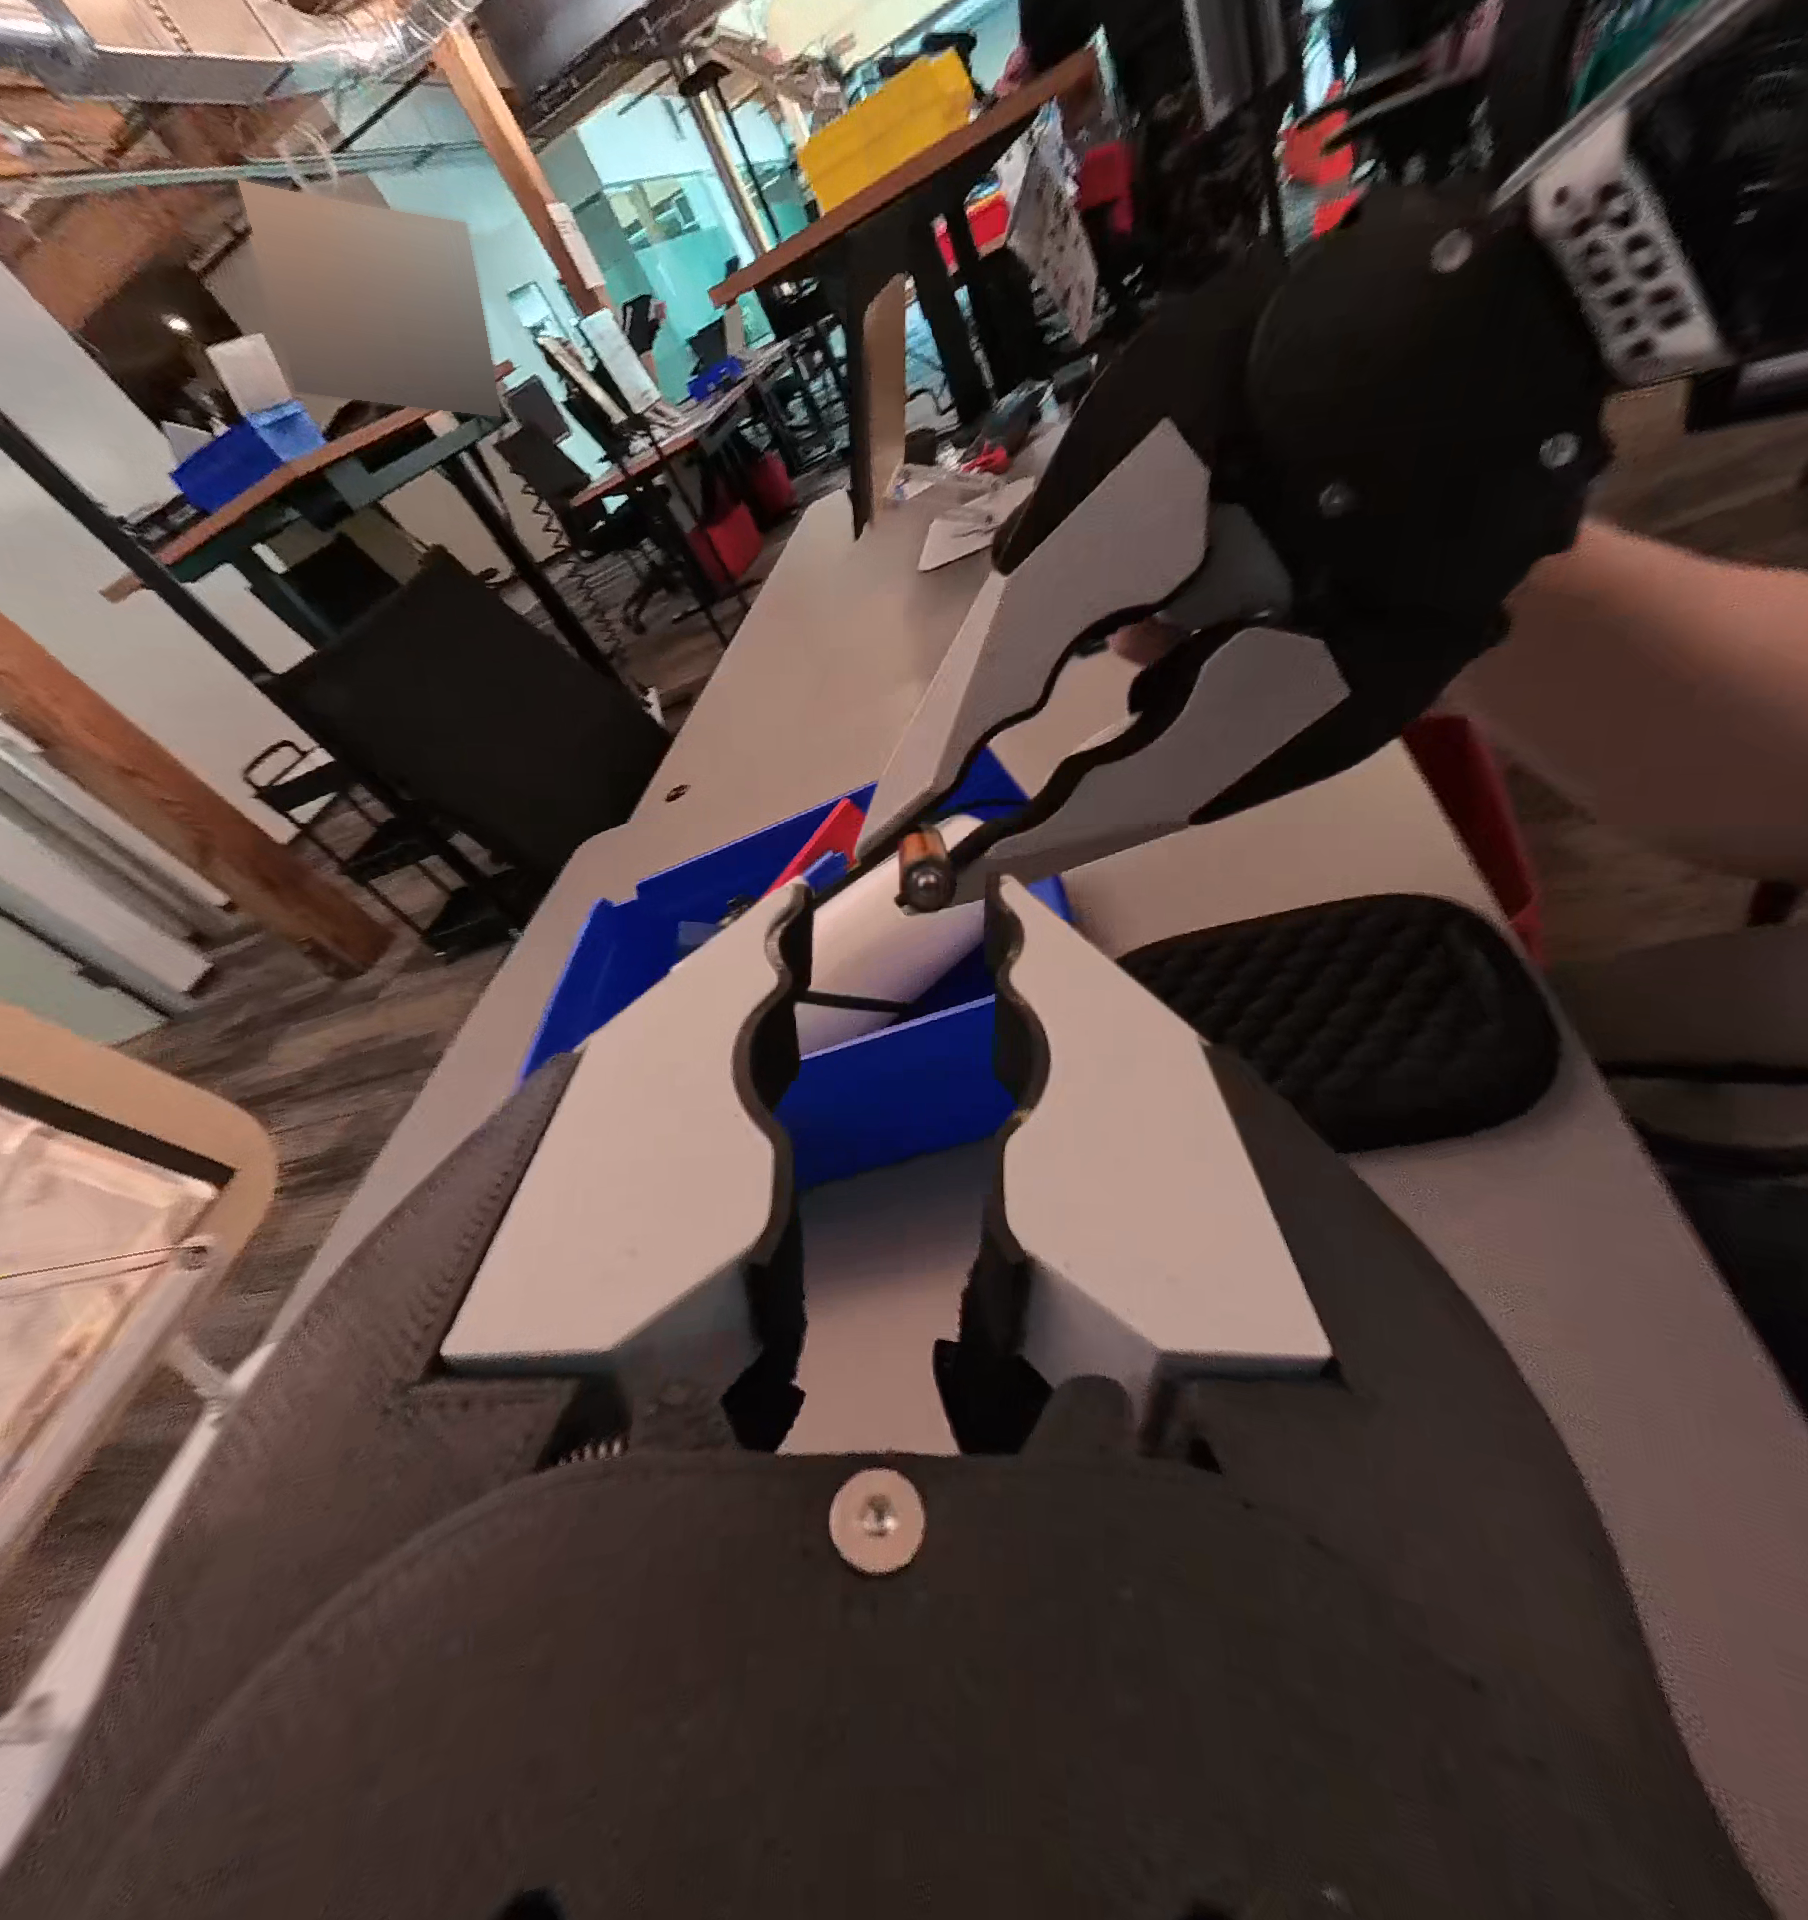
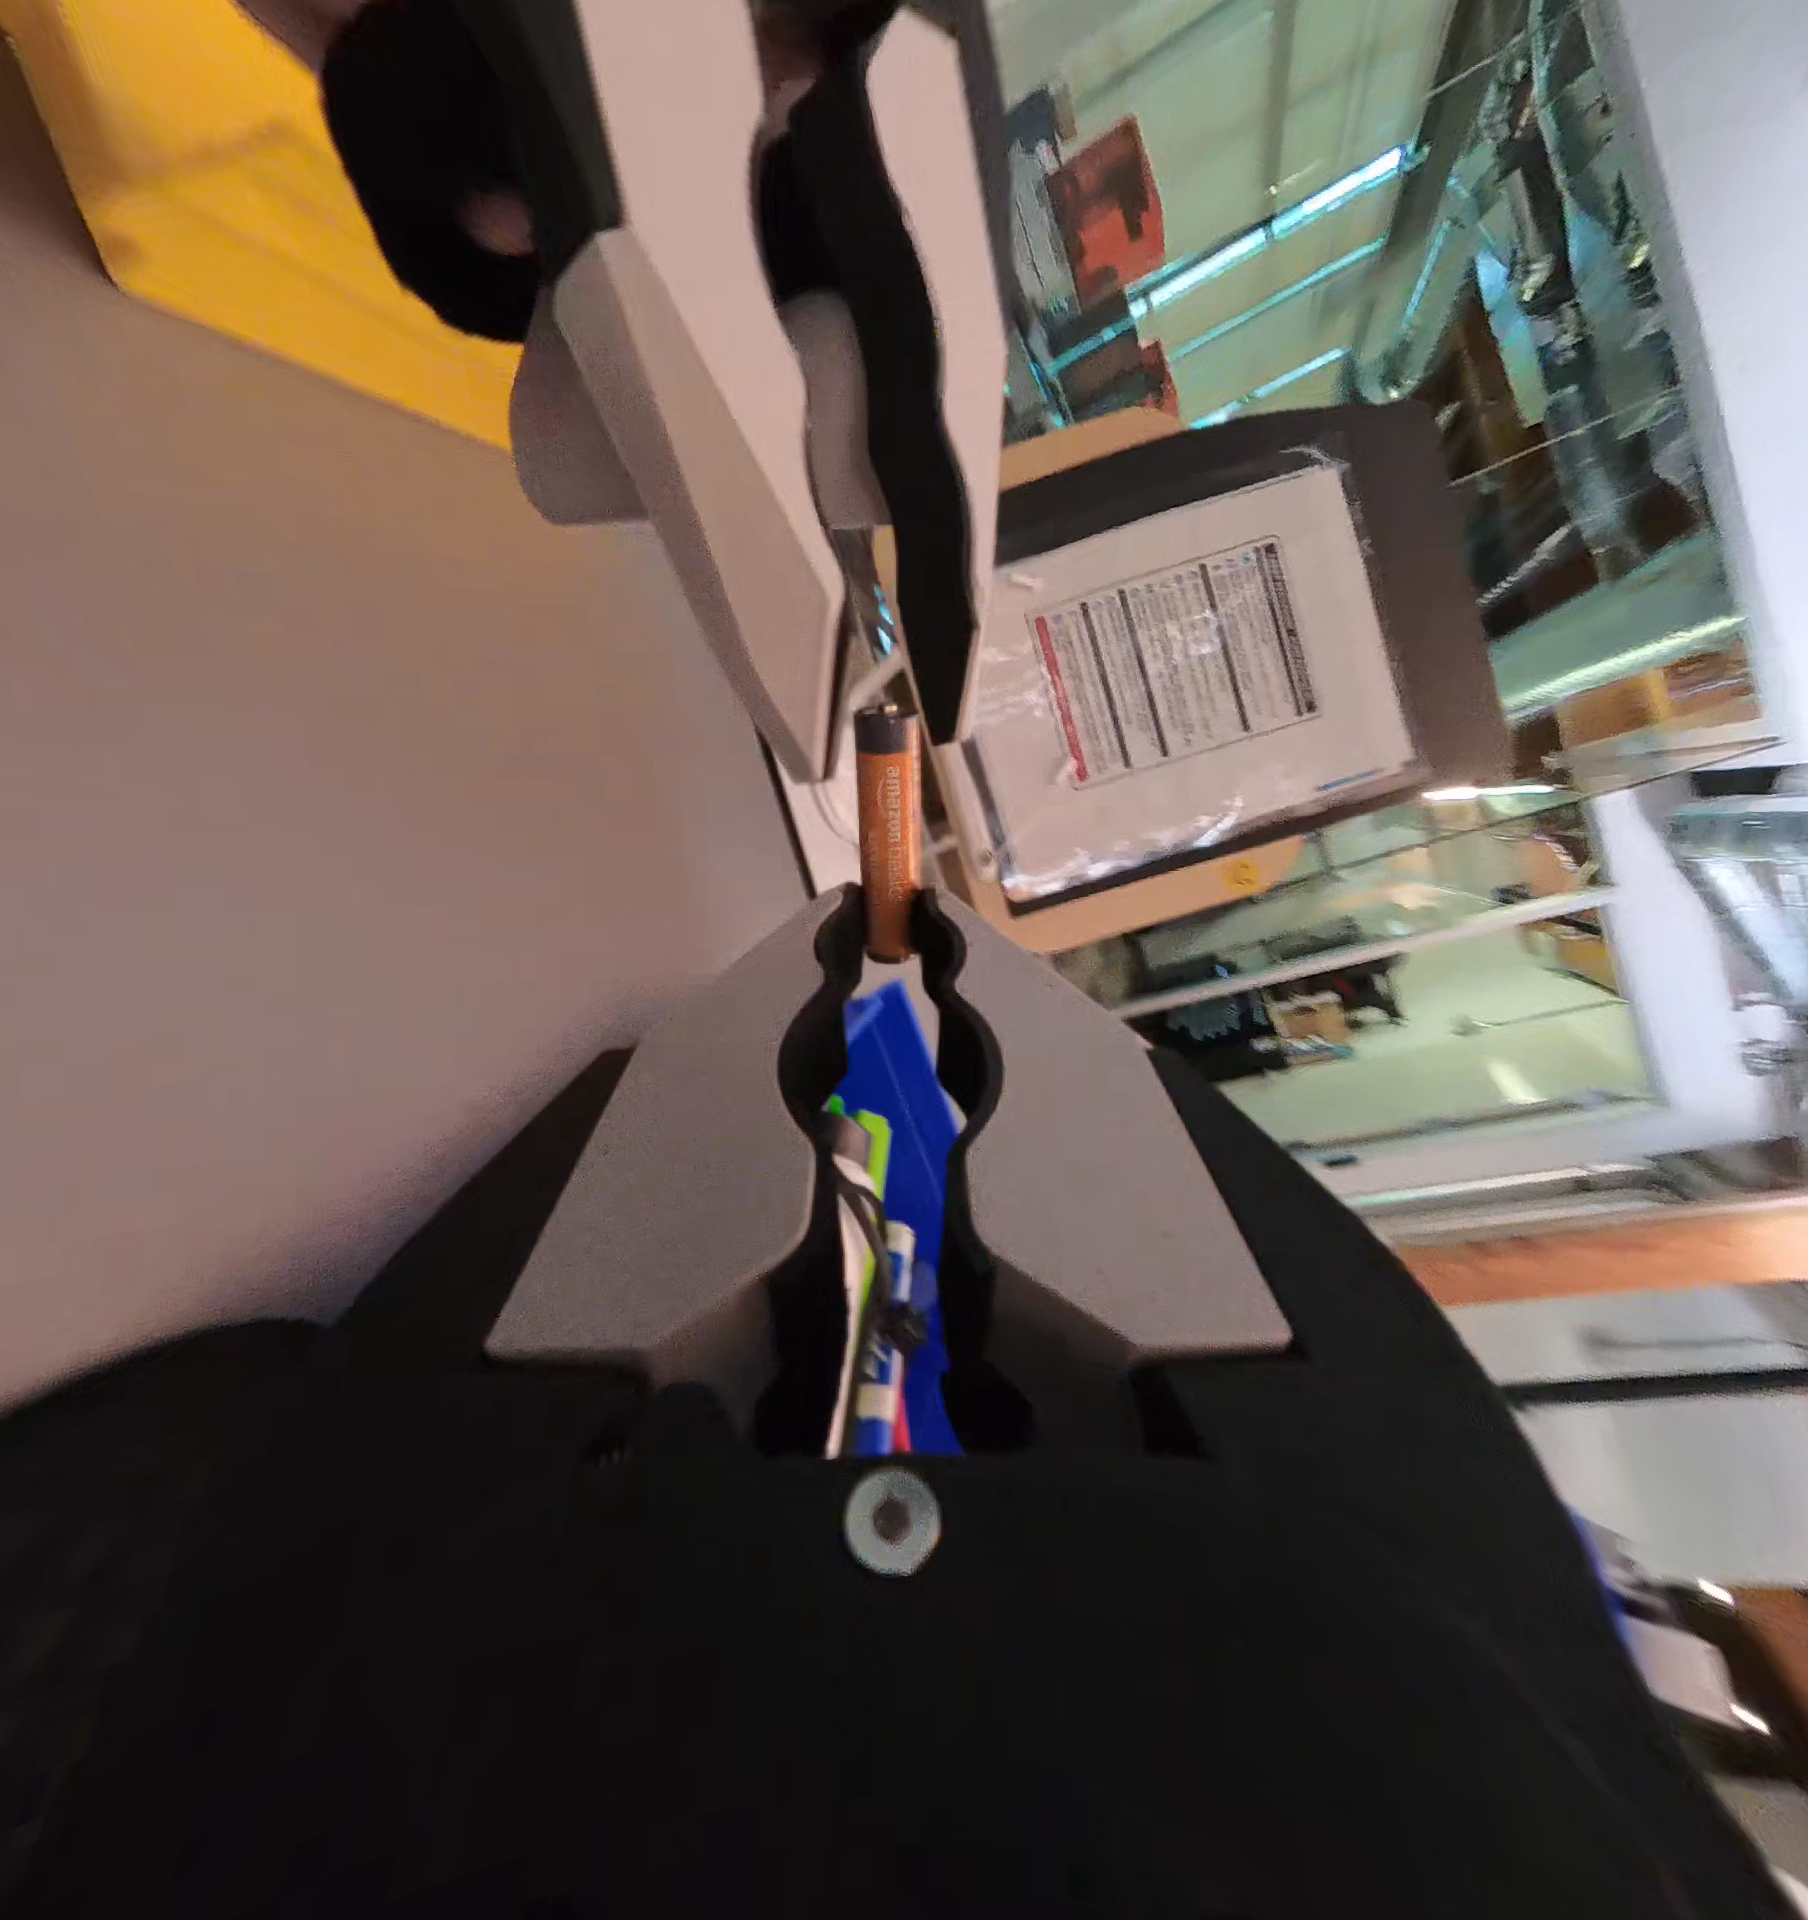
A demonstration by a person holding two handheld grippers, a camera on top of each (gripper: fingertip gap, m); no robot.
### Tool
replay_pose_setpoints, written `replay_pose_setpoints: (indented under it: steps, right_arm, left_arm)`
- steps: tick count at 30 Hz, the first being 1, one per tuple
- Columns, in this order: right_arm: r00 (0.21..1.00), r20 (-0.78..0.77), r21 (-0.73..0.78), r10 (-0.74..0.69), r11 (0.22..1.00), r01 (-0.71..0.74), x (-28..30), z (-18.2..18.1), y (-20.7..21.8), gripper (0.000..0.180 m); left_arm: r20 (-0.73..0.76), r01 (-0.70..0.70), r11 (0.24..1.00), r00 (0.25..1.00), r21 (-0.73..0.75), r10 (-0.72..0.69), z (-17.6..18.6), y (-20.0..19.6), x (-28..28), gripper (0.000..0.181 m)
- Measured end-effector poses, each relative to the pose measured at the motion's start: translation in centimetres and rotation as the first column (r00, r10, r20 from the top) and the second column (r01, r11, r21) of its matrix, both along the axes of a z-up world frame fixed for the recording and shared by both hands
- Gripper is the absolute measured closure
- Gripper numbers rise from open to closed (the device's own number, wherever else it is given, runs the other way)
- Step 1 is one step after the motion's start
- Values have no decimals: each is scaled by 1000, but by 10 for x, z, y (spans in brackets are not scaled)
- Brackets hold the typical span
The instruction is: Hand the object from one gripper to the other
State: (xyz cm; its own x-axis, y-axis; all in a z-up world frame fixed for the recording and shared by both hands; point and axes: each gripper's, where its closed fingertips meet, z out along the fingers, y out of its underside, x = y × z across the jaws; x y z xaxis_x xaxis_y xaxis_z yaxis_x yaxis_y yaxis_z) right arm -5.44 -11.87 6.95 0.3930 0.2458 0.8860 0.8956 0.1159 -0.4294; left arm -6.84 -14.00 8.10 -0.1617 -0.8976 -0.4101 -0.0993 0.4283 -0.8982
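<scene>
A slim orange battery (image 2: 887, 842) is held in mid-air above the table (image 1: 775, 727), pinched at its lower end between the tips of the right claw (image 2: 887, 920), whose fingers are closed onto it. Its upper, dark-capped end lies at the tips of the left claw (image 2: 884, 717); whether it is touched there cannot be told. In the left wrist view the left claw (image 1: 900, 904) is seen parted, with a clear gap between its grey fingers (image 1: 661, 1164), and the battery (image 1: 926, 868) is seen end-on just beyond the tips, carried by the right claw (image 1: 941, 862), which reaches in from the upper right. A blue bin (image 1: 879, 1101) is set on the table beneath the two claws, and white and red items are seen inside it. A black padded seat (image 1: 1347, 1018) is seen beside the table's right edge.
</scene>
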Motion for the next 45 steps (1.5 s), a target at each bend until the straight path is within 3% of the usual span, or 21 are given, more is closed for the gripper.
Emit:
replay_pose_setpoints:
  steps: [3, 12, 15, 17, 19, 22, 24, 25, 31, 38, 42, 45]
  right_arm:
    - [994, 88, 3, -66, 998, 66, 3, -7, 2, 170]
    - [988, 124, 36, -89, 996, 85, -1, -5, 5, 170]
    - [997, 40, 122, -70, 990, 65, -2, 10, 5, 157]
    - [990, -133, 126, -47, 990, 64, 1, 19, 2, 145]
    - [917, -398, 87, 36, 996, -2, -1, 27, -3, 137]
    - [643, -756, 14, 120, 986, -168, -8, 40, -8, 122]
    - [519, -847, -7, 114, 974, -226, -12, 46, -5, 118]
    - [509, -853, -4, 115, 974, -228, -14, 48, -2, 117]
    - [652, -757, -41, 54, 991, -130, -24, 42, 13, 122]
    - [668, -744, -78, 19, 990, -115, -30, 37, 19, 132]
    - [666, -746, -81, 25, 989, -127, -28, 35, 17, 136]
    - [665, -746, -70, 34, 989, -130, -21, 34, 13, 136]
  left_arm:
    - [-12, -22, 997, 1000, 70, 23, -6, -1, 4, 154]
    - [-34, -46, 990, 998, 133, 50, -15, 2, 8, 172]
    - [76, -114, 986, 992, 123, 105, 2, 12, 7, 173]
    - [166, -197, 965, 972, 171, 169, 14, 25, 2, 173]
    - [261, -321, 902, 933, 288, 248, 23, 39, -4, 173]
    - [390, -458, 761, 874, 460, 291, 31, 44, -10, 173]
    - [426, -487, 695, 861, 529, 279, 30, 38, -8, 173]
    - [430, -493, 675, 859, 550, 277, 28, 36, -6, 173]
    - [442, -513, 590, 854, 623, 275, 23, 30, -2, 173]
    - [463, -530, 512, 846, 676, 265, 22, 28, -3, 173]
    - [454, -517, 528, 853, 674, 256, 20, 25, -2, 171]
    - [424, -465, 602, 878, 649, 221, 18, 16, 1, 150]
